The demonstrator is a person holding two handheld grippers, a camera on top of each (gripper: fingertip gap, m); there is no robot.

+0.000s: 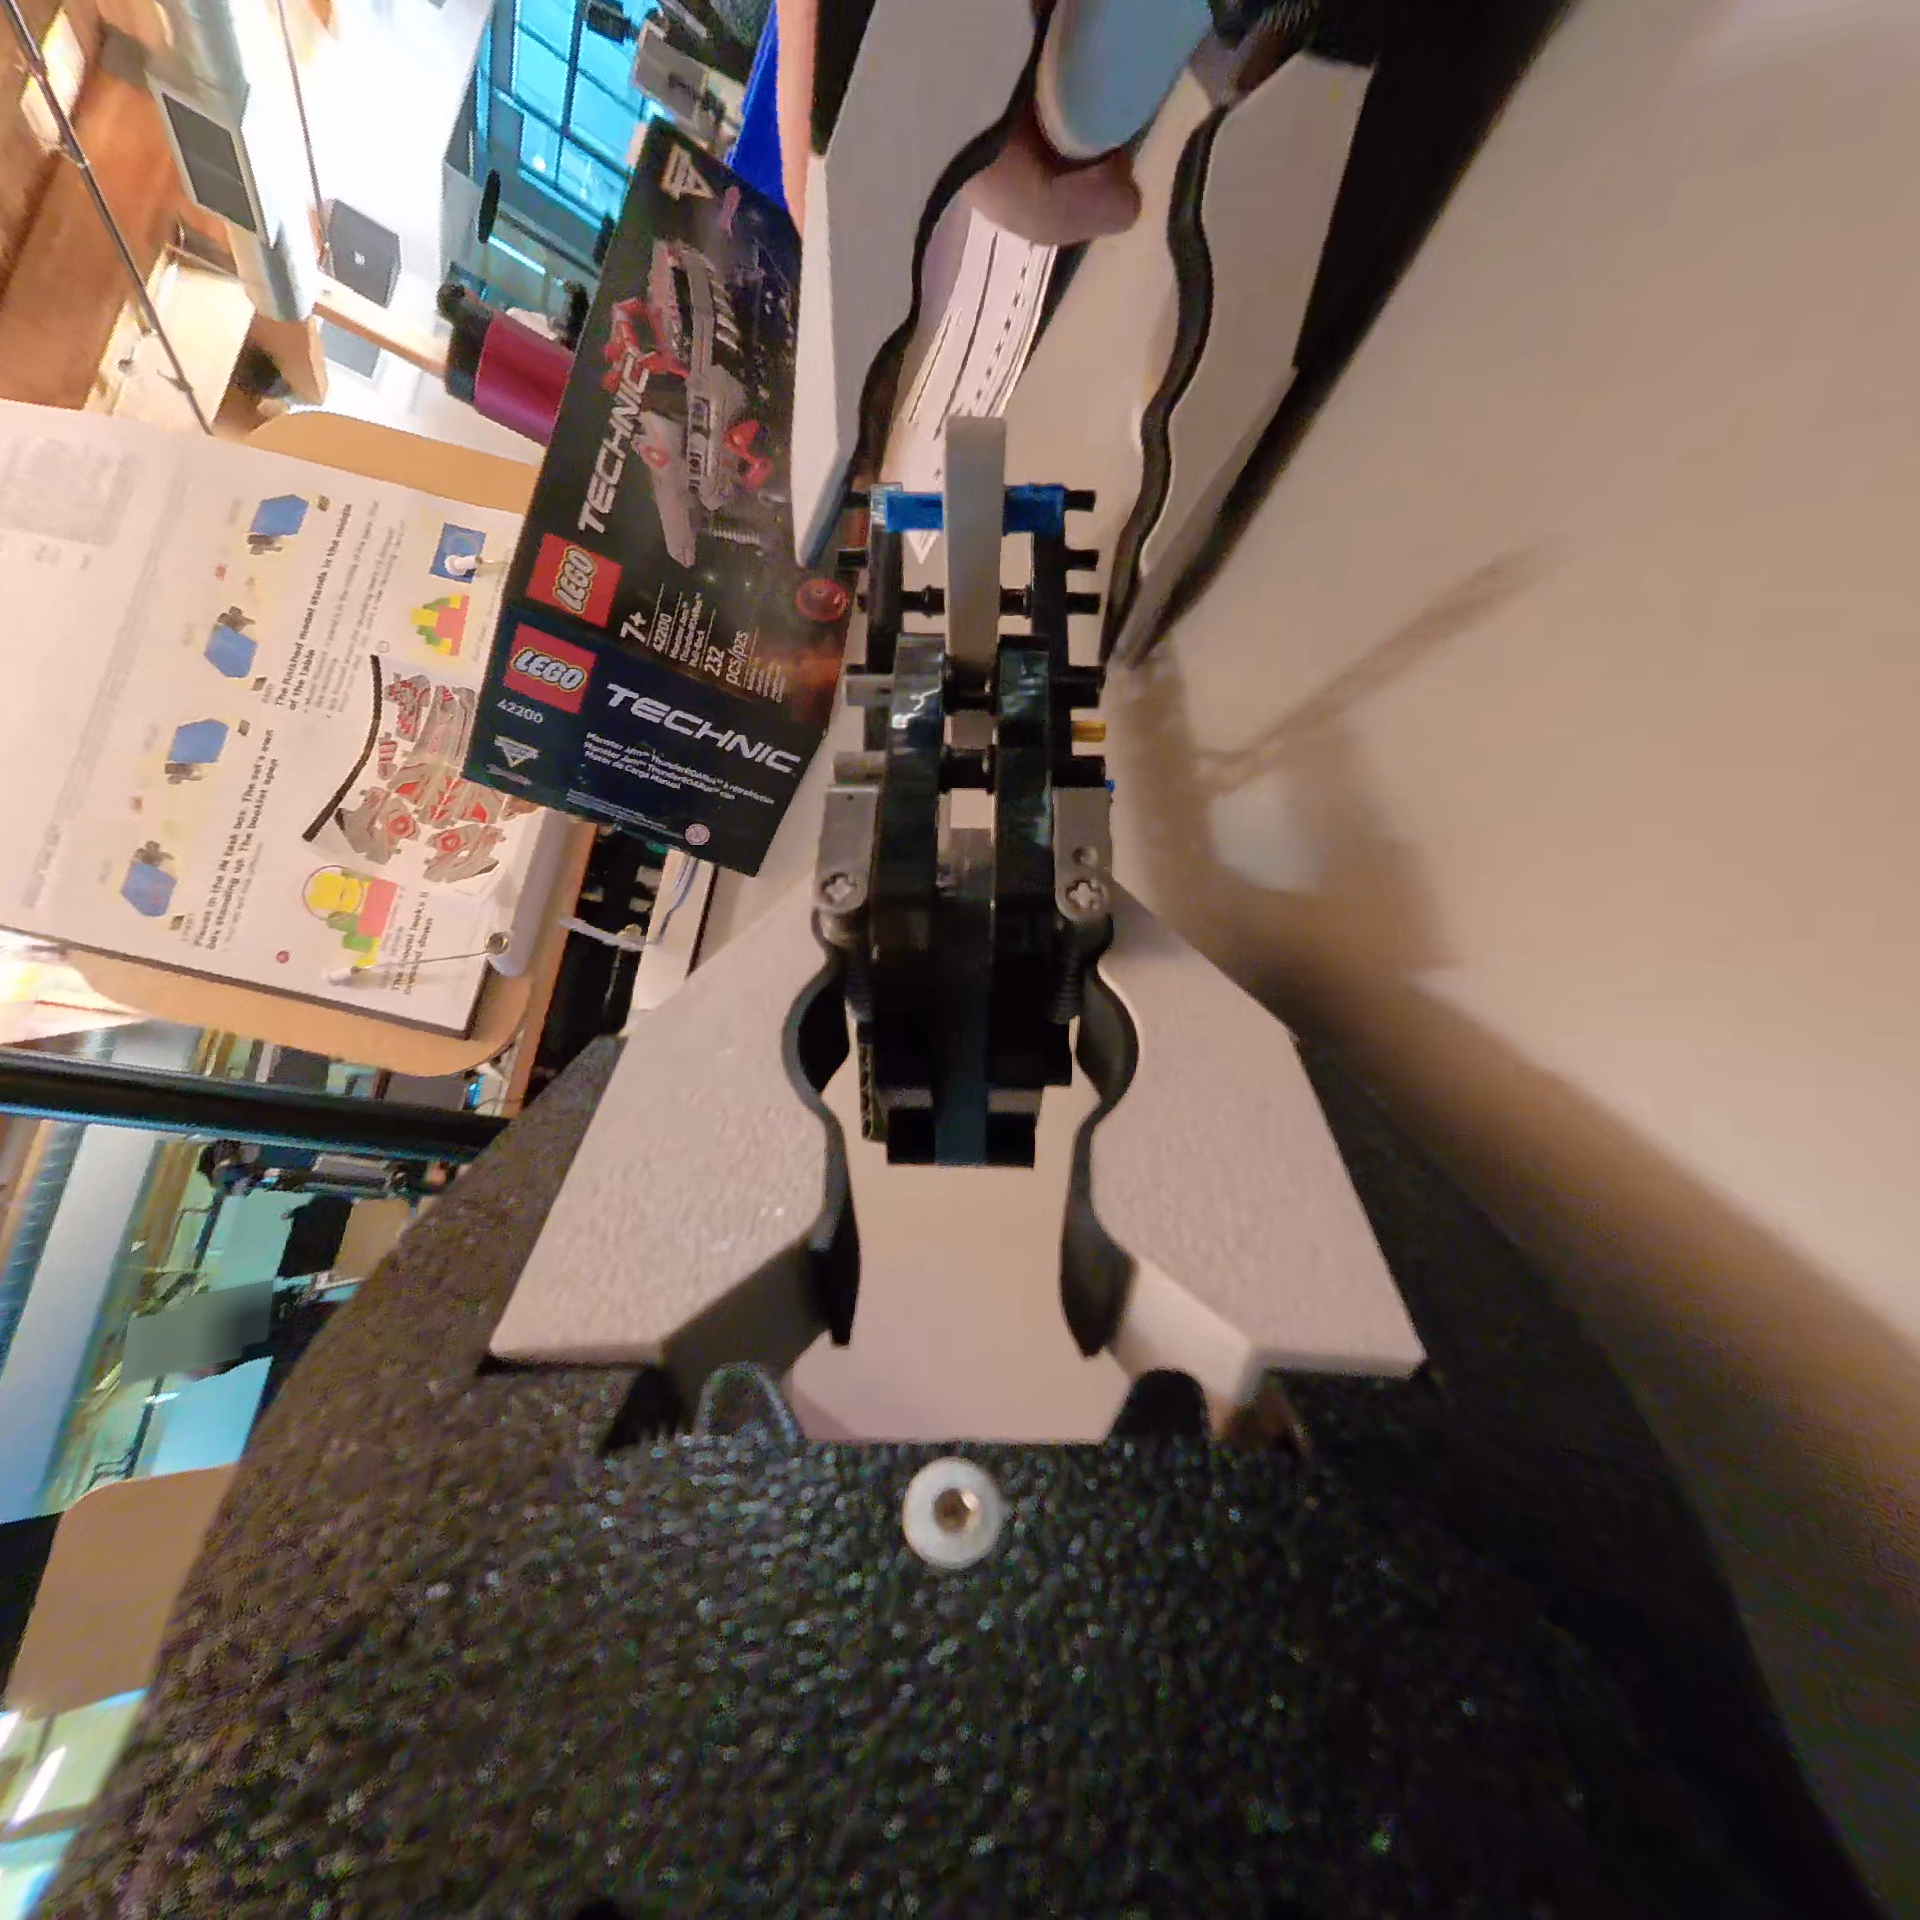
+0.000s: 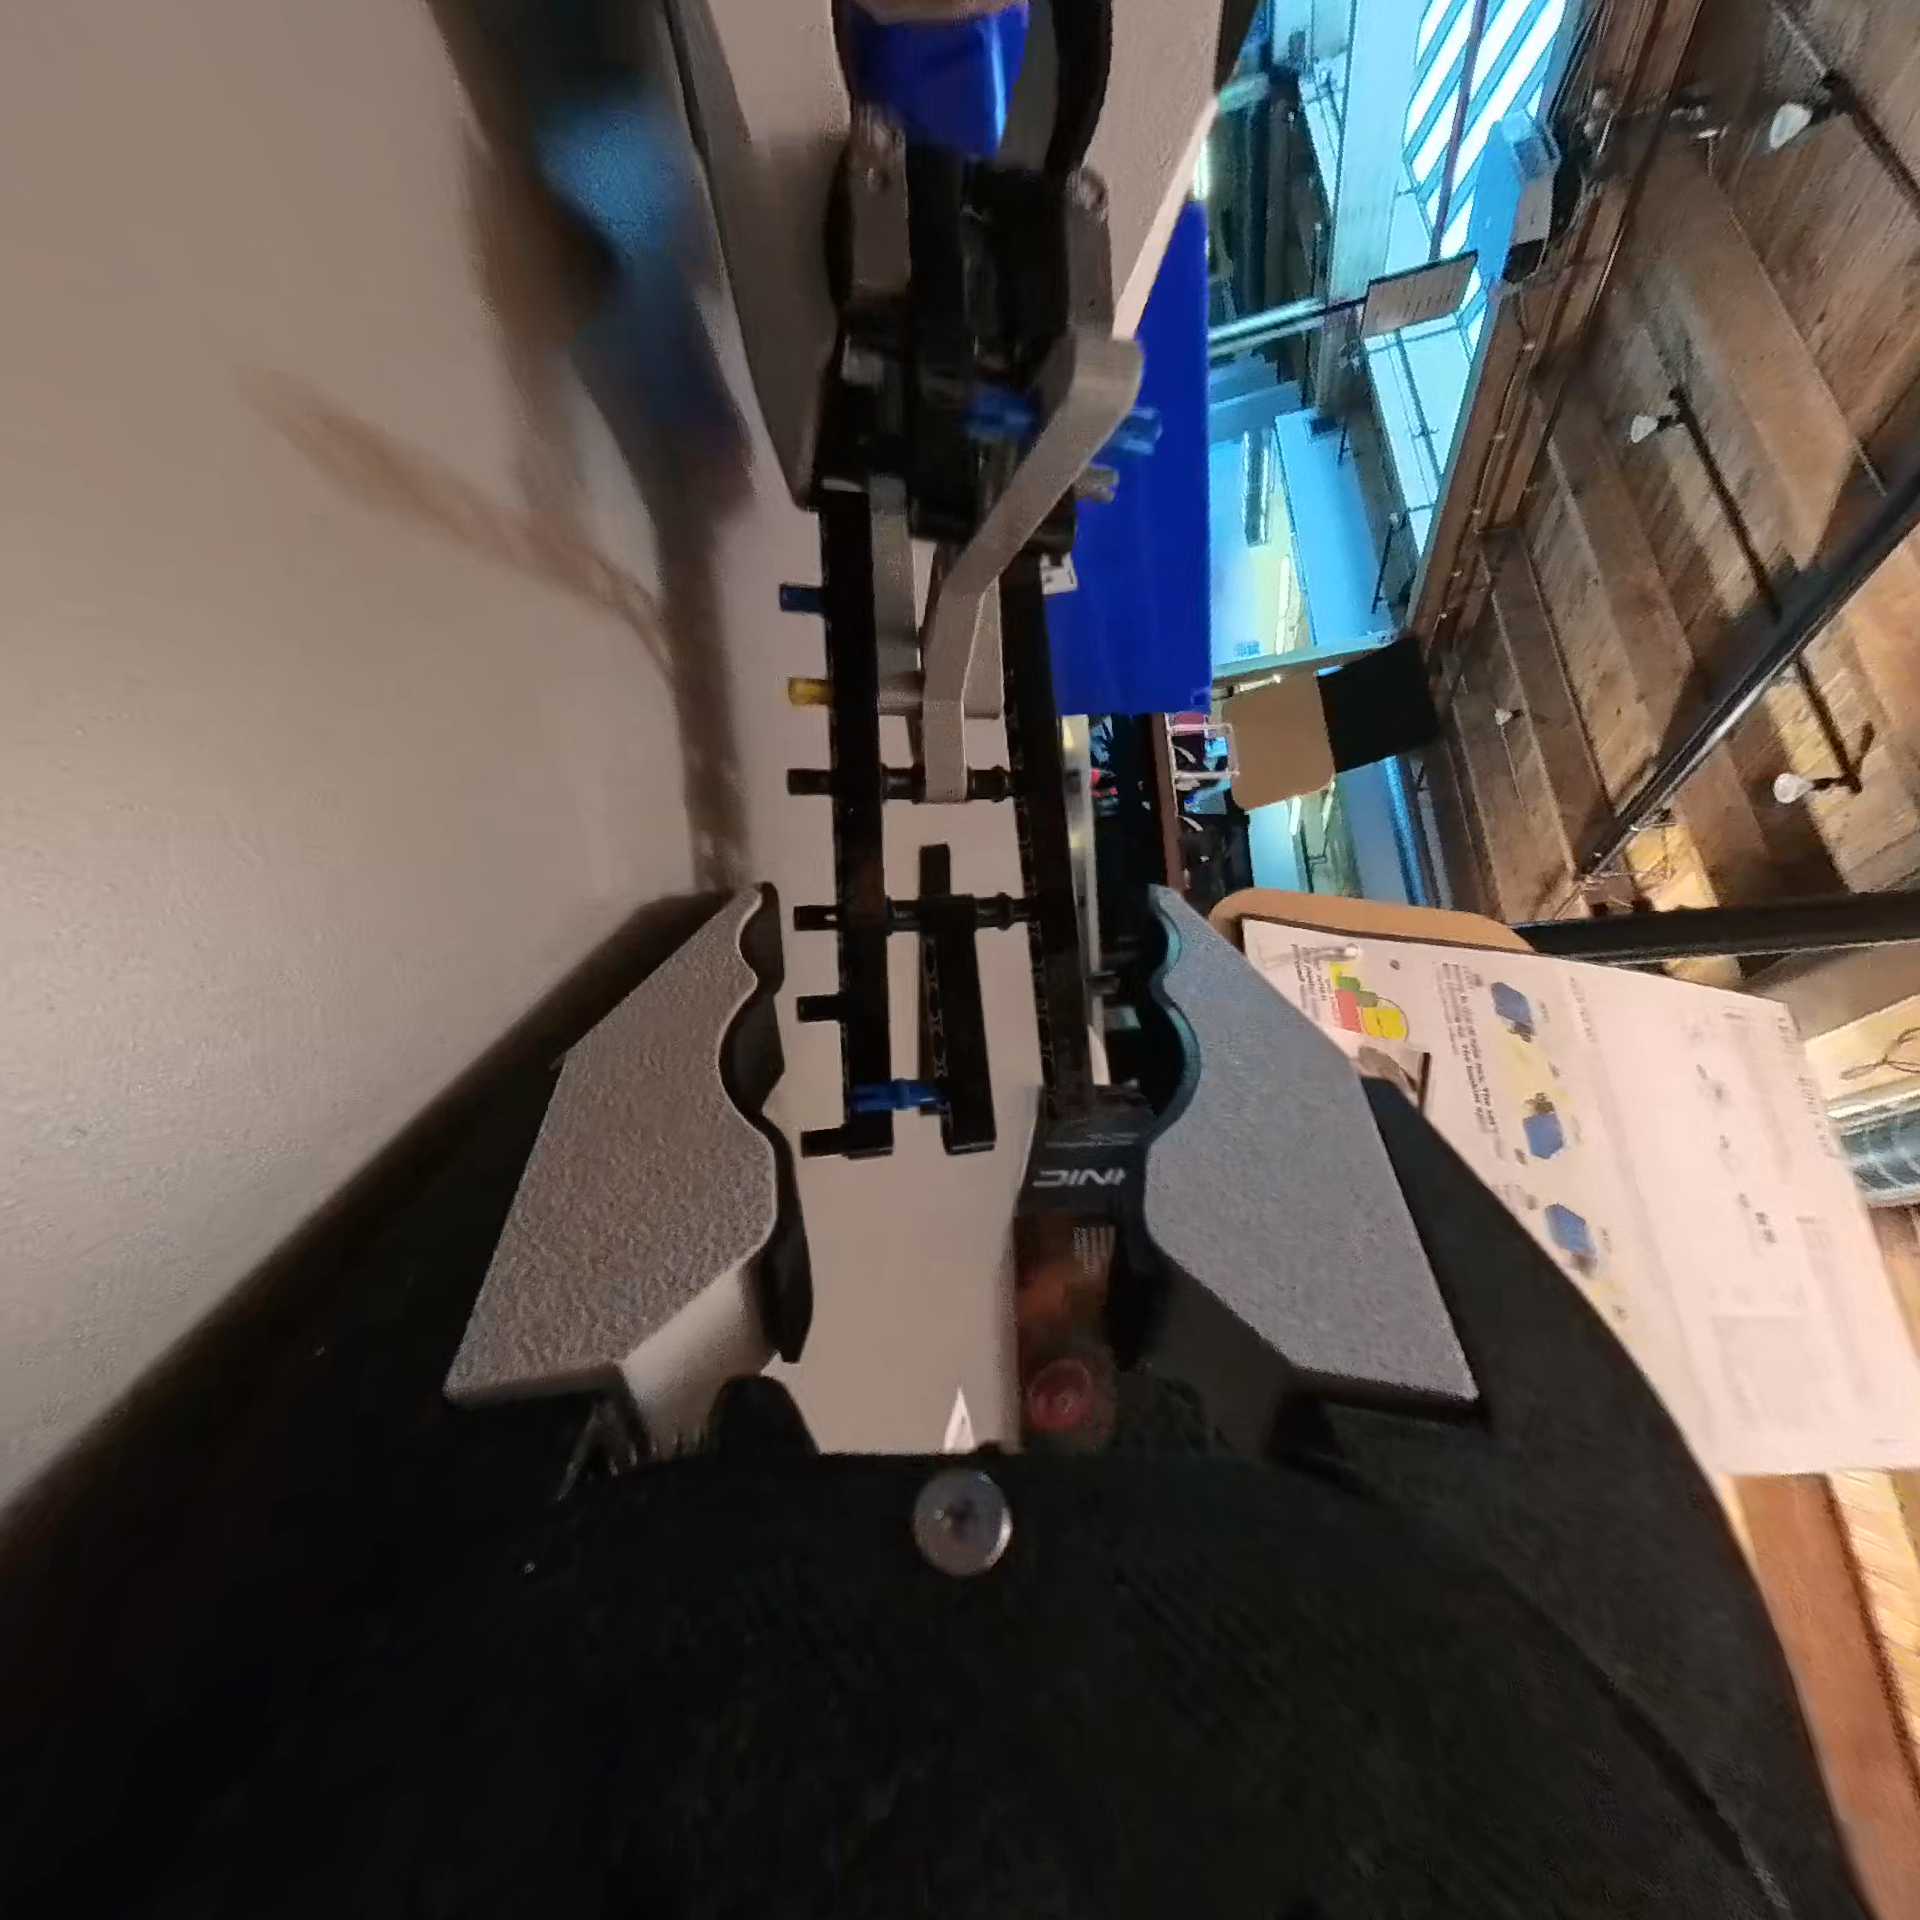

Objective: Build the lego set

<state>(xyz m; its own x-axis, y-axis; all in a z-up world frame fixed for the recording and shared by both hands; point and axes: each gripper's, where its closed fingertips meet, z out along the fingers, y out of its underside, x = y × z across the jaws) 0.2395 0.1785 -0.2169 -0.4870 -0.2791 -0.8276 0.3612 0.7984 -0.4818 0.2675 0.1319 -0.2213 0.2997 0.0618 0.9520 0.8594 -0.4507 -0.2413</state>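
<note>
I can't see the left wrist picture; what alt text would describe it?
The left gripper is shut on a black Lego frame with a grey beam and blue pin, held above a white table. The set's box and an instruction sheet lie left.

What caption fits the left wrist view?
Left gripper clamps the black Lego frame while the right gripper faces it.

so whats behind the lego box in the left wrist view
Behind the lego box stands a dark red bottle, partly showing, and an instruction sheet beside it. Whatever else the box covers cannot be seen.
</note>
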